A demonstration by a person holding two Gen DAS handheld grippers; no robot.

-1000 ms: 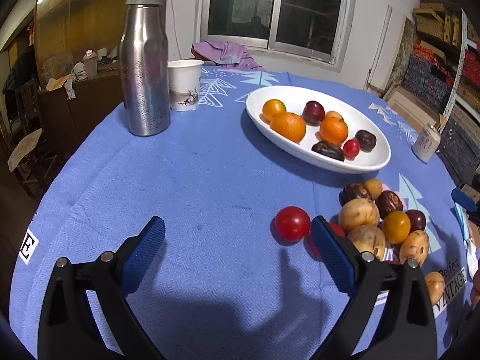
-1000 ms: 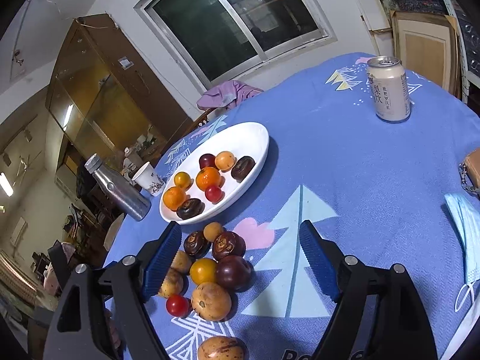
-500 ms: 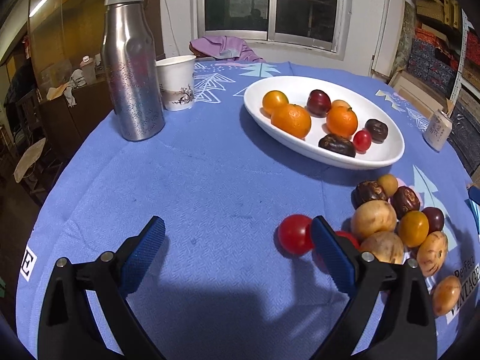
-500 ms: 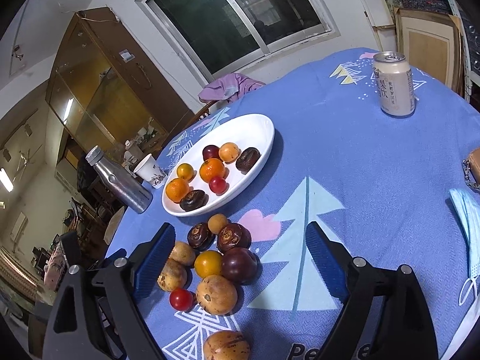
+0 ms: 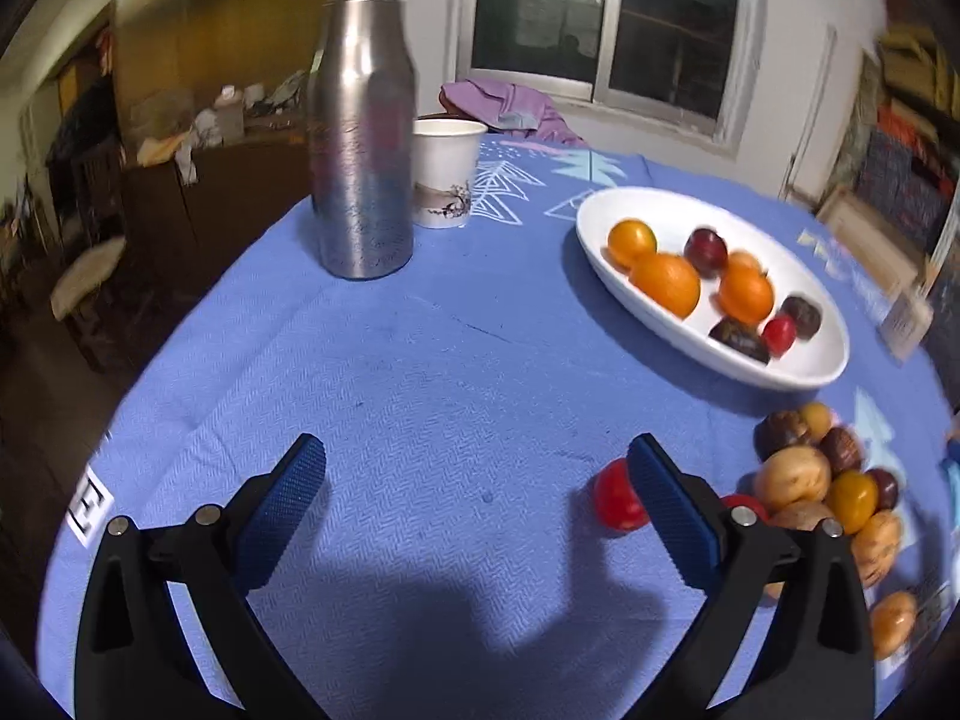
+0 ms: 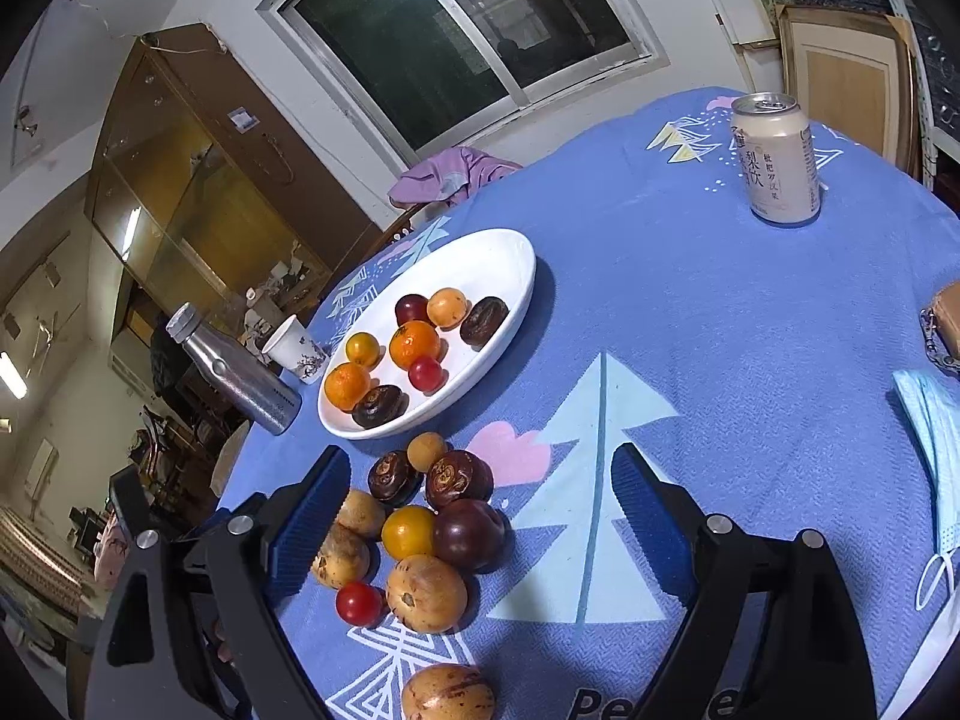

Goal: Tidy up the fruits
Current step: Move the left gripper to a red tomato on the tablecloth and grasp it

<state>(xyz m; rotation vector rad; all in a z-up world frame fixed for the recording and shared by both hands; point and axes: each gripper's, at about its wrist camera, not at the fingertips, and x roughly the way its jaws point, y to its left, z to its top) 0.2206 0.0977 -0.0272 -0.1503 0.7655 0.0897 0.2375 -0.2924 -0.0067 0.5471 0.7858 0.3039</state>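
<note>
A white oval dish [image 5: 798, 369] [image 6: 504, 252] holds oranges, plums, a red tomato and dark fruits. A heap of loose fruit lies on the blue cloth in front of it: brown, yellow, dark purple and red pieces [image 6: 420, 534] [image 5: 822, 486]. My left gripper [image 5: 477, 492] is open and empty, low over the cloth; a red tomato [image 5: 615, 501] sits just inside its right finger. My right gripper [image 6: 480, 507] is open and empty above the heap, with a dark plum [image 6: 468, 534] and a yellow fruit [image 6: 408, 531] between its fingers.
A steel bottle [image 5: 363, 120] and a paper cup [image 5: 447, 171] stand at the table's far left. A drink can [image 6: 774, 159] stands at the far right. A blue face mask [image 6: 933, 450] and a brown pouch lie at the right edge.
The left gripper has swung left, so the red tomato now sits at its right finger. The right gripper has come closer over the heap. Both stay open.
</note>
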